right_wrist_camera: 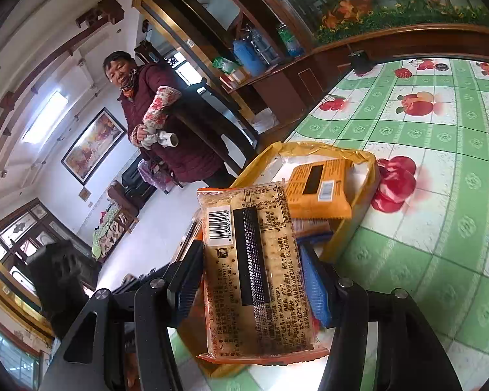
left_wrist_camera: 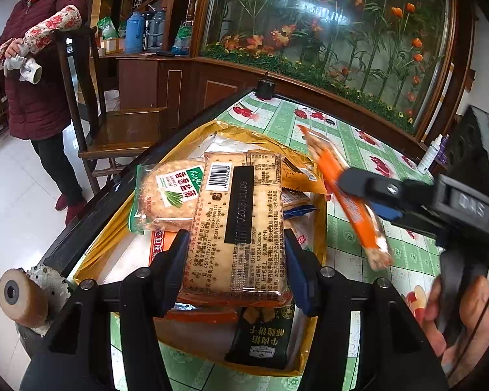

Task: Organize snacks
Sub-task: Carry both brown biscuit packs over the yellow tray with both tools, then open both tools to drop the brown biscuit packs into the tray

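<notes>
Bright daylight, glass glare, fisheye-warped edges w/ slight motion blur.

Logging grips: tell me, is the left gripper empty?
No, the left gripper grips a cracker pack between its pads.

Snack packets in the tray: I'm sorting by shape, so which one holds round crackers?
The clear packet with the green label, lying at the tray's left side. Its crackers are round; the cracker packs in both grippers are rectangular.

Wooden chair (left_wrist_camera: 114,123), bystander (left_wrist_camera: 39,65), blue thermos (left_wrist_camera: 135,32)
</notes>
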Demonstrator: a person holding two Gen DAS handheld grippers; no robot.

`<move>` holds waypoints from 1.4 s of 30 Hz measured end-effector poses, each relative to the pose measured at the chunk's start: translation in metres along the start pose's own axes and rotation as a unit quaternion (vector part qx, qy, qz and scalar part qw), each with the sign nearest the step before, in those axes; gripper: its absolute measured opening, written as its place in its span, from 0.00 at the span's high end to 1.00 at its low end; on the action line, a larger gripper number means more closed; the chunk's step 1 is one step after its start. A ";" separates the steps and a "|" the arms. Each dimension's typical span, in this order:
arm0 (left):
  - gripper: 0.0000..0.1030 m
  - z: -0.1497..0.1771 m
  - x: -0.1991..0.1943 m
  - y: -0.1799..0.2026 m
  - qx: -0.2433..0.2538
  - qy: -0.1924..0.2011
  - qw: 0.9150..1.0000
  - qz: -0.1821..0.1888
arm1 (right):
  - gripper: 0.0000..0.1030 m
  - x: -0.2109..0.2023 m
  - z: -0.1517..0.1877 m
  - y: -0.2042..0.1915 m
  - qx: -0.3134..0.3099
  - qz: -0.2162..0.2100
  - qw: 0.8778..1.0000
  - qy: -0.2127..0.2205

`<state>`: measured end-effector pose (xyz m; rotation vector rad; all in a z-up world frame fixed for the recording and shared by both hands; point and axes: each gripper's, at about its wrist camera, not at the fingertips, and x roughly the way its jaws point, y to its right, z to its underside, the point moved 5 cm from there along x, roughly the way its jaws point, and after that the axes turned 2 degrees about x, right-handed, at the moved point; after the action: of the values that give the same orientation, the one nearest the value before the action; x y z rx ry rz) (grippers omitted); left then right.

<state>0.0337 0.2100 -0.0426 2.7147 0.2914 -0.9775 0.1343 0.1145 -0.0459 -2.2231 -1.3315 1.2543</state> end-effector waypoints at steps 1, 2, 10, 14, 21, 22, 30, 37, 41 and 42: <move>0.47 0.000 0.001 0.000 0.002 0.000 1.000 -0.001 | 0.43 0.004 -0.003 0.001 0.002 0.001 1.000 0.001; 0.47 0.000 0.001 0.001 0.004 0.000 1.000 -0.002 | 0.43 0.007 -0.005 0.003 0.004 0.002 1.000 0.000; 0.47 0.004 0.011 -0.004 0.004 -0.011 1.000 -0.007 | 0.43 0.036 -0.011 0.012 0.021 0.010 1.000 0.000; 0.47 0.006 0.013 -0.005 0.005 -0.015 1.000 -0.011 | 0.43 0.046 -0.014 0.016 0.024 0.014 1.000 -0.001; 0.47 0.005 0.014 -0.005 -0.002 -0.021 1.000 -0.009 | 0.41 0.058 -0.013 0.011 0.006 0.034 0.999 -0.007; 0.47 0.005 0.013 -0.005 -0.005 -0.020 1.000 -0.006 | 0.41 0.058 -0.013 0.009 0.005 0.034 0.999 -0.007; 0.39 -0.005 -0.004 -0.002 -0.011 0.005 1.000 -0.005 | 0.38 0.036 -0.017 0.015 0.009 0.034 0.999 0.010; 0.31 -0.009 -0.011 0.022 0.009 0.015 1.000 0.002 | 0.36 -0.010 -0.014 0.036 0.015 0.059 0.997 0.038; 0.31 -0.010 -0.010 0.052 0.031 0.016 0.999 0.024 | 0.32 -0.044 -0.004 0.058 0.019 0.095 0.994 0.051; 0.31 -0.010 -0.010 0.060 0.036 0.015 0.999 0.031 | 0.31 -0.056 -0.001 0.066 0.021 0.105 0.993 0.056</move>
<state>0.0480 0.1547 -0.0195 2.7880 0.1807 -0.9489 0.1627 0.0333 -0.0544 -2.4147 -1.0434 1.1926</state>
